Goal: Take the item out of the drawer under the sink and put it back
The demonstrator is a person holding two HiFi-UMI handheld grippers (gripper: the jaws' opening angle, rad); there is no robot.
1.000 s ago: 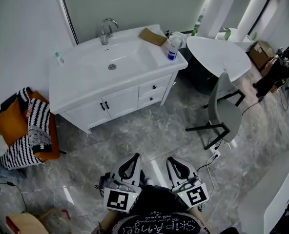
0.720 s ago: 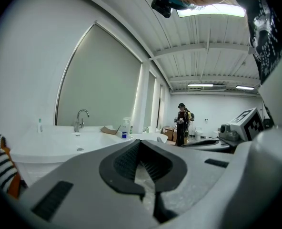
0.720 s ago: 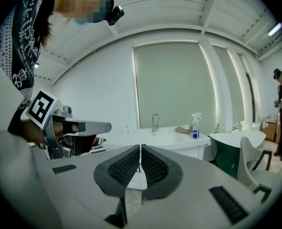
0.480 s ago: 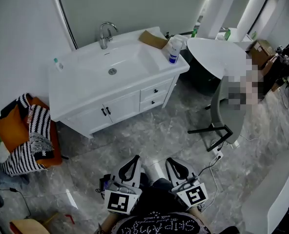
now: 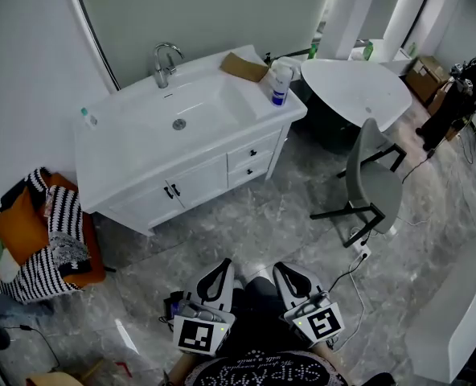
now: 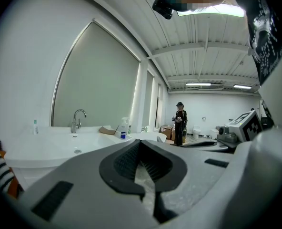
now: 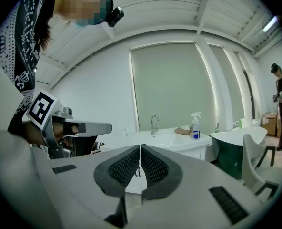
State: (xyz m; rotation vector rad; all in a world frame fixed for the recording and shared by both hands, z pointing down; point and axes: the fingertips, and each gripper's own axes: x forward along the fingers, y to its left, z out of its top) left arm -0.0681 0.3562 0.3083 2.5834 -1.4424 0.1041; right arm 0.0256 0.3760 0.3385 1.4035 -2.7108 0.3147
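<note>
Drawers (image 5: pixel 252 156) sit shut under the right end of the worktop (image 5: pixel 121 163), just right of the double doors (image 5: pixel 194 182). I can't see the item, so I take it to be inside one of the two. The left tool (image 5: pixel 221 262) and right tool (image 5: pixel 285 265) are both closed together and empty. Each tool's own view shows the pads meeting at the tips with nothing between them. They hang close to my body over the floor (image 5: pixel 246 223), well apart from the vanity.

As I read it, the step in hand is the approach. I'd come in square to the drawer fronts and stay left of the chair (image 5: pixel 372 179). One tool should part its jaws before it reaches a knob (image 5: pixel 252 145). The knobs are small and dark, so I'd pinch with the very tips and pull straight out, not sideways, or the grip may slip. The other tool should be opened and ready to reach in. I'd keep both low, since the spray bottle (image 5: pixel 279 84) stands at the worktop's right edge, above the drawers, and could be knocked over.
</note>
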